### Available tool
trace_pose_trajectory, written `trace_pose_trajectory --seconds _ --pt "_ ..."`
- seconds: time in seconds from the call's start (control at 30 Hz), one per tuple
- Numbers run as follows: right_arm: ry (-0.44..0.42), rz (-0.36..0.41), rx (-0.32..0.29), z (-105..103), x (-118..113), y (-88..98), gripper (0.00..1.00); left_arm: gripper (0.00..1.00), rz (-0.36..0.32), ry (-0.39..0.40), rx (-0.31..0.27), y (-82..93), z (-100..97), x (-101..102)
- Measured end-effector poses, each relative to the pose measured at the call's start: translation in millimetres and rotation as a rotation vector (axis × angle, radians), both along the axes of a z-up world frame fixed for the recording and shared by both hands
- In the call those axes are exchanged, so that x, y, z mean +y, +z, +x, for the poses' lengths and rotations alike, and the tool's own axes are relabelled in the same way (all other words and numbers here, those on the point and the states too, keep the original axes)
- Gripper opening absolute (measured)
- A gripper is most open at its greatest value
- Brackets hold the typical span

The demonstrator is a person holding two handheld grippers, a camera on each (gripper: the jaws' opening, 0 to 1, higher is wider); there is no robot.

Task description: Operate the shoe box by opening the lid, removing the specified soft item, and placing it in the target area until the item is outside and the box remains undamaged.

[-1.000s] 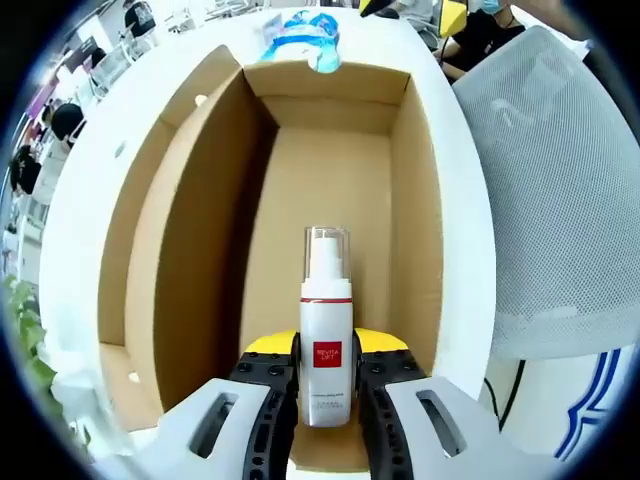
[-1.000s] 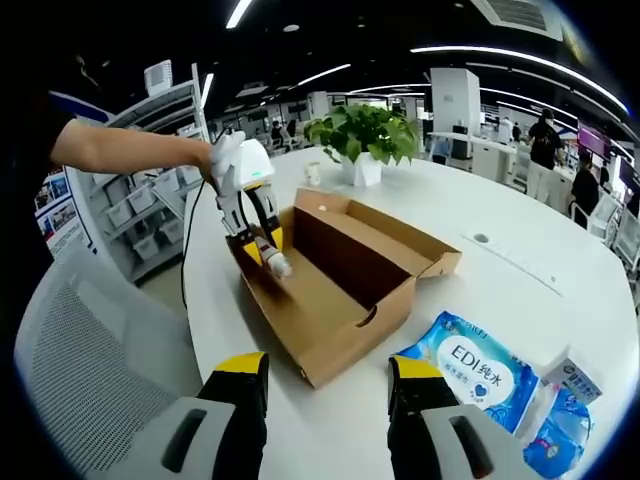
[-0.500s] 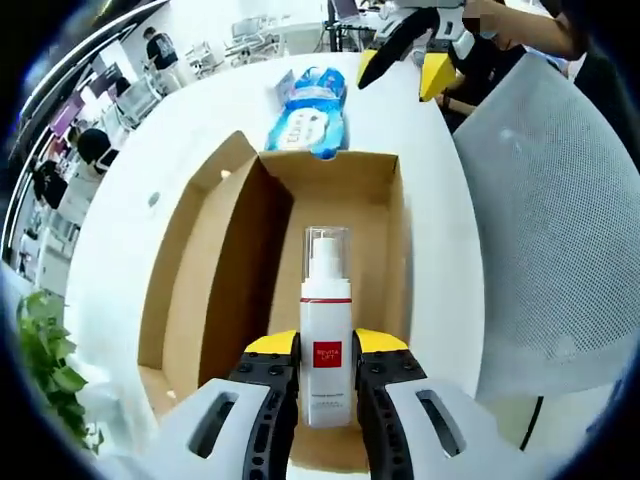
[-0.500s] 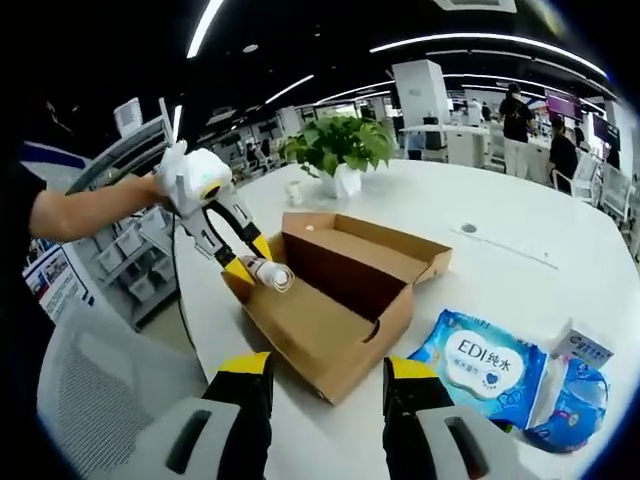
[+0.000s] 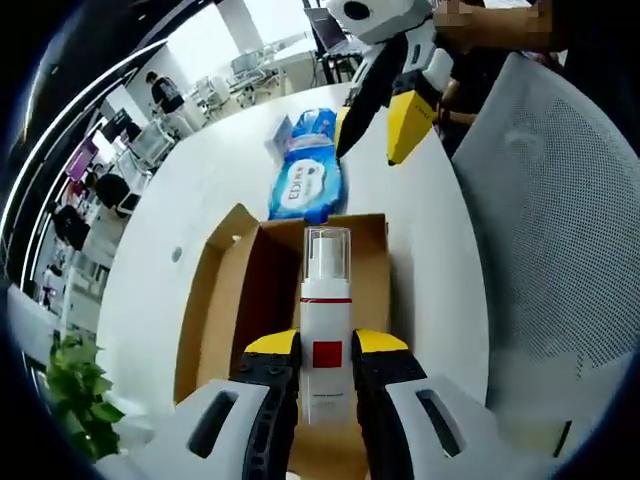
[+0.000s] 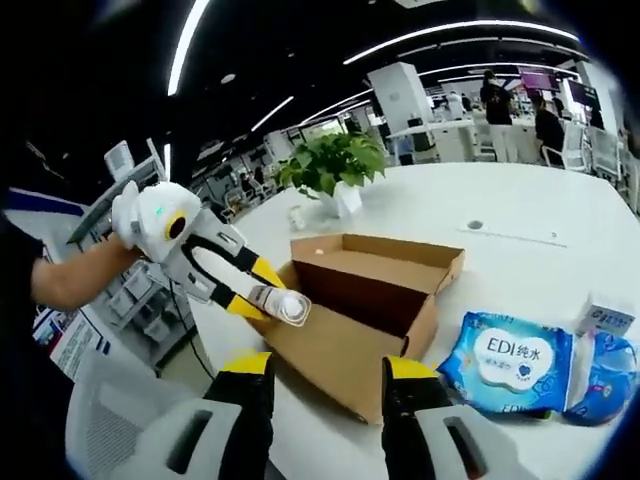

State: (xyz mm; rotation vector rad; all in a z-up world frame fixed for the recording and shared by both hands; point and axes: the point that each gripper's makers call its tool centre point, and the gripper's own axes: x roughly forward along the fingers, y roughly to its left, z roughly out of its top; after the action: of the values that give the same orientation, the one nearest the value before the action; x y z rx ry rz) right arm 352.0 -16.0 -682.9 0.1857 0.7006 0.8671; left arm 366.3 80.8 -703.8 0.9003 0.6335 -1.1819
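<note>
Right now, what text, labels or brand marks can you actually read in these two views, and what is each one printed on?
"EDI" followed by two Chinese characters, "纯水": on the blue wipes pack lying on the white table.
Red label on the white pump bottle held in the left claw: white lettering too blurred to read.
Small white carton beside the wipes pack: print too small to read.
Cardboard box: no print visible.
</note>
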Motion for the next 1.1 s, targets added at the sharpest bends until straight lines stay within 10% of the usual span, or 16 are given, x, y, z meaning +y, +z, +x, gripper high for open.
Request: trace_pose_trajectory --seconds 1.1 --pt "-0.036 0.199 0.114 -4.4 19.1 17.5 0.18 0.19 -0.130 -0.167 -0.270 17.1 -14.7 -60.8"
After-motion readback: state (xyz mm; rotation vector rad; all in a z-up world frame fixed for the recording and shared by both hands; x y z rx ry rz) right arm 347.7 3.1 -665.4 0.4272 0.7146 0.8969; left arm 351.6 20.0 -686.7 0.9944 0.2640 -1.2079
